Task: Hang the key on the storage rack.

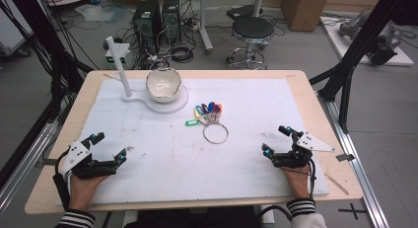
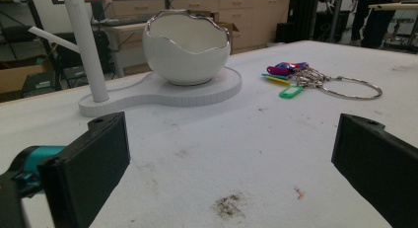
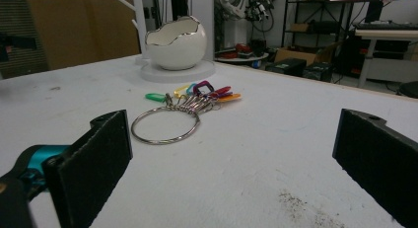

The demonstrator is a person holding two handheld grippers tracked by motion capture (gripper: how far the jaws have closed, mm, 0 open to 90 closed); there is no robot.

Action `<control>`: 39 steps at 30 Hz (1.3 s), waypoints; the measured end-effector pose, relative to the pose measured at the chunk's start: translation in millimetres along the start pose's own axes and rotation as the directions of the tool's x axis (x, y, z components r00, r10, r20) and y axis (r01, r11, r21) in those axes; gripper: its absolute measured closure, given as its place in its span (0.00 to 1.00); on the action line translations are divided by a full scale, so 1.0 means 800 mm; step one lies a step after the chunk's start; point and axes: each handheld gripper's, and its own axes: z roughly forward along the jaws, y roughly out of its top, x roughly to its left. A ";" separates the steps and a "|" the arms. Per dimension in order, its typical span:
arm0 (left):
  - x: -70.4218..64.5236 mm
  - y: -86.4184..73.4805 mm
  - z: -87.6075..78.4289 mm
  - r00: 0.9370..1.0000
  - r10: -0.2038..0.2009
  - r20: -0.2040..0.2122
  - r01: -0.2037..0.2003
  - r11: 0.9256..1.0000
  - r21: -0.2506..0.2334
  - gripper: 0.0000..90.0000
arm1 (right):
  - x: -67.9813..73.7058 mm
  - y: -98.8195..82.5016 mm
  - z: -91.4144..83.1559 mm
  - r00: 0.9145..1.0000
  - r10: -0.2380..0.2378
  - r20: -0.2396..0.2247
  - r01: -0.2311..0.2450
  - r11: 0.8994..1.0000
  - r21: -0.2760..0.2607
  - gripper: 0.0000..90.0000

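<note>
Keys on a large wire ring [image 1: 215, 133] lie mid-table on the white mat [image 1: 162, 164], between the two grippers and nearer the right one; the cluster of coloured plastic tags [image 1: 208, 109] fans out at the ring's far side, toward the egg-shaped bowl [image 1: 163, 84]. Ring looks like thin bare metal lying flat on the mat: judged light, stiff and slippery, with little height for jaws to bite. Tags hang on small split rings, so the bundle should swing and jangle once lifted, and will drape rather than hold shape. Best hold, in my judgement: pinch across the wire of the big ring at its near, open arc, where nothing crowds it, or else clamp the bunched links where tags meet ring for a thicker purchase. Bowl appears glazed ceramic with a jagged silver rim, so fragile; it sits on a white stand [image 1: 170, 104] with an upright post [image 1: 119, 65], just beyond the tags but apart from them. Left gripper [image 1: 109, 148] rests near the table's front left, jaws spread wide, nothing between them. Right gripper [image 1: 275, 139] at front right, likewise wide and empty, pointing toward the ring.
</note>
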 end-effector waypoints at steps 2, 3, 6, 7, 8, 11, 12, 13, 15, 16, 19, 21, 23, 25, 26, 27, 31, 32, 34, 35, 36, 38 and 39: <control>0.000 0.000 0.000 1.000 -0.001 0.001 0.001 1.000 0.000 0.02 | 0.000 0.000 0.000 1.000 0.001 0.000 -0.001 1.000 0.001 0.01; 0.000 0.000 0.000 1.000 0.000 0.001 0.000 1.000 -0.001 0.02 | 0.000 0.000 0.000 1.000 -0.001 0.000 0.001 1.000 0.000 0.01; 0.000 0.000 0.000 1.000 0.001 0.003 -0.001 1.000 0.000 0.02 | 0.000 0.000 0.000 1.000 0.001 -0.001 -0.001 1.000 0.000 0.01; 0.000 0.000 0.000 1.000 0.001 0.002 -0.001 1.000 -0.002 0.02 | 0.000 0.000 0.000 1.000 0.002 -0.001 -0.002 1.000 0.000 0.01; 0.000 0.000 0.000 1.000 0.001 0.002 -0.001 1.000 -0.002 0.02 | 0.000 0.000 0.000 1.000 0.007 0.000 -0.007 1.000 0.003 0.01; 0.000 0.000 -0.001 1.000 0.004 0.004 -0.004 1.000 -0.001 0.02 | 0.000 0.000 0.000 1.000 0.011 -0.004 -0.011 1.000 0.001 0.01; 0.000 0.000 -0.001 1.000 0.003 0.005 -0.003 1.000 -0.002 0.02 | -0.001 0.000 0.000 1.000 0.008 -0.005 -0.008 1.000 -0.004 0.01; 0.000 0.000 -0.001 1.000 0.002 0.006 -0.002 1.000 -0.002 0.02 | -0.001 0.000 0.000 1.000 0.008 -0.005 -0.008 1.000 -0.004 0.01; 0.000 0.000 0.000 1.000 0.000 0.007 0.000 1.000 -0.003 0.02 | -0.002 0.001 -0.001 1.000 0.018 -0.008 -0.018 1.000 0.000 0.01; 0.001 0.000 0.000 1.000 0.000 0.006 0.000 1.000 -0.003 0.02 | -0.003 0.002 -0.001 1.000 0.019 -0.006 -0.019 1.000 0.010 0.01; 0.000 0.000 0.000 1.000 0.001 0.005 -0.001 1.000 -0.002 0.02 | -0.002 0.006 -0.001 1.000 0.025 -0.014 -0.025 0.999 0.026 0.01; 0.000 0.000 0.000 1.000 0.001 0.003 -0.001 1.000 -0.002 0.02 | -0.002 0.013 -0.001 0.999 0.029 -0.019 -0.029 0.999 0.025 0.01; 0.000 0.000 -0.001 1.000 0.006 0.005 -0.006 1.000 -0.001 0.02 | -0.005 0.031 0.001 1.000 0.020 -0.005 -0.020 0.999 0.039 0.01; 0.000 0.000 -0.001 1.000 0.005 0.005 -0.005 1.000 -0.002 0.02 | -0.006 0.036 0.001 1.000 0.027 0.000 -0.027 0.999 0.038 0.01; 0.000 0.000 -0.001 1.000 0.005 0.005 -0.005 1.000 -0.002 0.02 | -0.011 0.054 0.003 0.999 0.037 -0.011 -0.037 0.999 0.034 0.01; 0.000 0.000 -0.001 1.000 0.005 0.006 -0.005 1.000 -0.002 0.02 | -0.013 0.060 0.004 0.999 0.035 -0.014 -0.035 0.999 0.034 0.01; 0.000 0.000 -0.001 1.000 0.008 0.006 -0.008 1.000 -0.003 0.02 | -0.020 0.094 0.010 0.998 0.034 -0.046 -0.032 0.998 0.049 0.01; 0.000 0.000 -0.001 1.000 0.008 0.006 -0.008 1.000 -0.003 0.02 | -0.021 0.101 0.012 0.997 0.043 -0.059 -0.039 0.998 0.053 0.01; 0.000 0.000 -0.001 1.000 0.007 0.005 -0.007 1.000 -0.003 0.02 | -0.022 0.115 0.019 0.996 0.031 -0.084 -0.025 0.997 0.067 0.01; 0.000 0.000 -0.001 1.000 0.004 0.007 -0.004 1.000 -0.003 0.02 | -0.021 0.120 0.022 0.995 0.027 -0.093 -0.020 0.996 0.081 0.01; 0.000 0.000 -0.001 1.000 0.004 0.007 -0.004 1.000 -0.002 0.02 | -0.020 0.124 0.024 0.995 0.027 -0.099 -0.018 0.996 0.088 0.01; 0.001 0.000 -0.001 1.000 0.003 0.006 -0.003 1.000 -0.003 0.02 | -0.019 0.129 0.029 0.994 0.027 -0.109 -0.016 0.995 0.100 0.01; 0.000 0.000 -0.001 1.000 0.001 0.004 -0.001 1.000 -0.002 0.02 | -0.018 0.132 0.033 0.992 0.024 -0.120 -0.011 0.994 0.109 0.01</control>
